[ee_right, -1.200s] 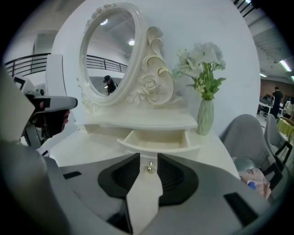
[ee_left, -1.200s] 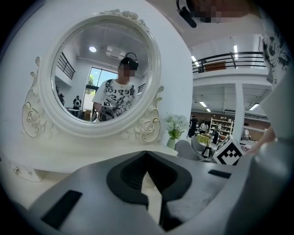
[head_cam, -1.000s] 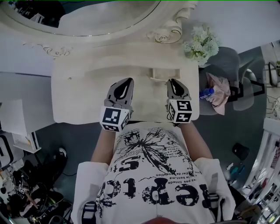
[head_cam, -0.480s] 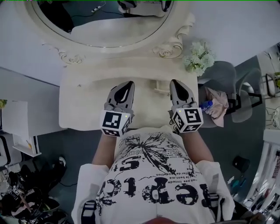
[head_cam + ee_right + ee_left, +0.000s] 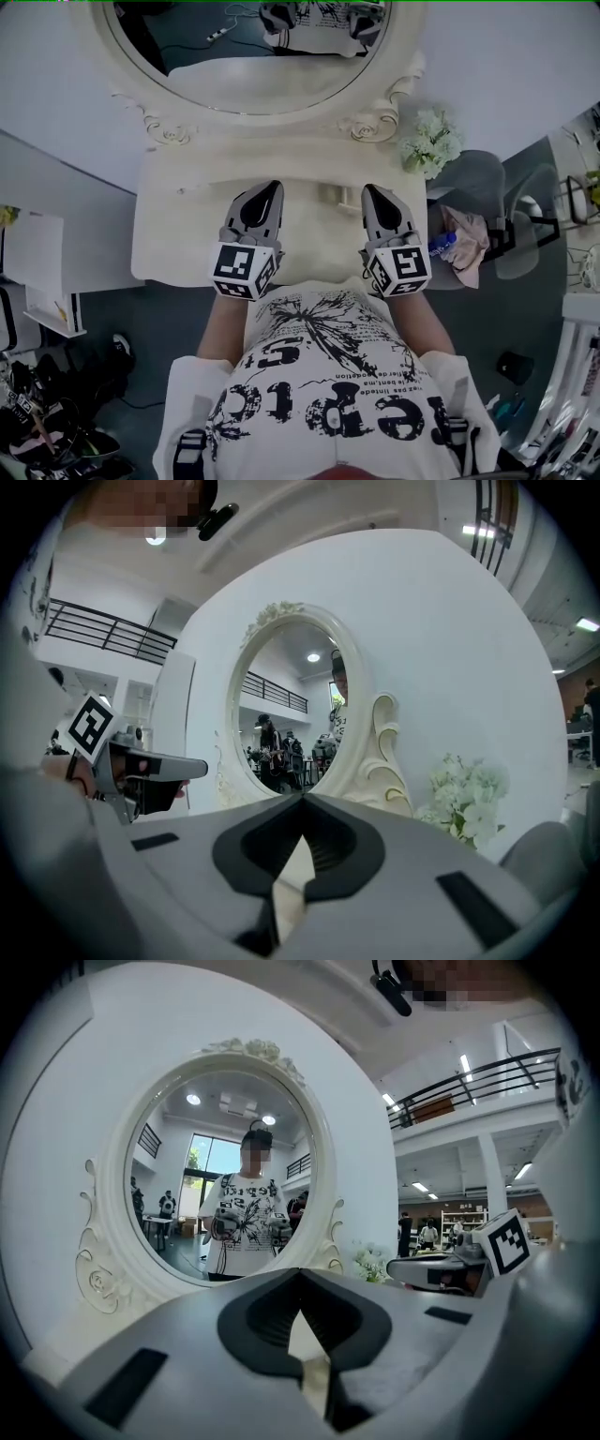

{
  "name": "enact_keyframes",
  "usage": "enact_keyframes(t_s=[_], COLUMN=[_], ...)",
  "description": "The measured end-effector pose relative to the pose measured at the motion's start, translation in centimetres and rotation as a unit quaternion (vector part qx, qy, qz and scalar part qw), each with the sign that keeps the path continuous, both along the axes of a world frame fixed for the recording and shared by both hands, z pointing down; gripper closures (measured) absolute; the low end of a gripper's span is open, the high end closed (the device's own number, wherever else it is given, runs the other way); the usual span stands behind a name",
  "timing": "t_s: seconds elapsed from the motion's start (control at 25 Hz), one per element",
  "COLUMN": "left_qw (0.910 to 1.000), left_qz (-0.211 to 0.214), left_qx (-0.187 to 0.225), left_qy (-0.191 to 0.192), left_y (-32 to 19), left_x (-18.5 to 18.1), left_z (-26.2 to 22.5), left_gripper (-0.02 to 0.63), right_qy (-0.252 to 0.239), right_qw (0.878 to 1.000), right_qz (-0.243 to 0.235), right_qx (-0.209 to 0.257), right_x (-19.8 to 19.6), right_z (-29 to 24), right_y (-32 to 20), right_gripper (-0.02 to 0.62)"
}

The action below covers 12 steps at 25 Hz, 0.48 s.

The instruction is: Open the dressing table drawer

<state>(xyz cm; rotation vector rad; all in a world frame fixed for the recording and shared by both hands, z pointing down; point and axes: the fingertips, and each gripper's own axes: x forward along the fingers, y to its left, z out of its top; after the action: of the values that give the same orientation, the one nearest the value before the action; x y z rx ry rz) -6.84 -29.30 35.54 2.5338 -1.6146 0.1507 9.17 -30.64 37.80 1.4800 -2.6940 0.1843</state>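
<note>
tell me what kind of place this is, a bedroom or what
Likely a big open workshop hall, not a bedroom: the cream dressing table with its oval mirror backs onto a bare white panel, a railed upper gallery shows beyond it, and an office chair sits alongside.

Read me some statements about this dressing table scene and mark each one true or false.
The left tool and right tool are both shut and empty. True.
The white flowers stand at the dressing table's left end. False: they stand at its right end.
The mirror is rectangular. False: it is oval, in a carved frame.
Both tools are over the dressing table. True.
</note>
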Motion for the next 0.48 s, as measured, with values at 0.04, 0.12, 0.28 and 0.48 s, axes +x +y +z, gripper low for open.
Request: enact_keyframes(t_s=[0.04, 0.12, 0.28, 0.48], left_qw=[1.0, 1.0, 1.0, 0.9999], left_qz=[0.0, 0.001, 0.004, 0.01], left_qx=[0.0, 0.0, 0.002, 0.003], left_qy=[0.0, 0.002, 0.005, -0.004], left_y=[0.1, 0.1, -0.1, -0.3], left_x=[0.0, 0.0, -0.1, -0.2], left_z=[0.1, 0.1, 0.2, 0.3], left_gripper=[0.598, 0.598, 0.598, 0.598], right_qy=[0.002, 0.004, 0.008, 0.006], right_qw=[1.0, 1.0, 1.0, 1.0], right_qz=[-0.002, -0.006, -0.015, -0.018], right_qx=[0.002, 0.005, 0.008, 0.002], right_x=[-0.2, -0.5, -1.1, -1.5], right_z=[0.0, -0.1, -0.1, 0.1], right_y=[0.1, 0.2, 0.2, 0.1], right_gripper=[0.579, 0.578, 0.578, 0.578])
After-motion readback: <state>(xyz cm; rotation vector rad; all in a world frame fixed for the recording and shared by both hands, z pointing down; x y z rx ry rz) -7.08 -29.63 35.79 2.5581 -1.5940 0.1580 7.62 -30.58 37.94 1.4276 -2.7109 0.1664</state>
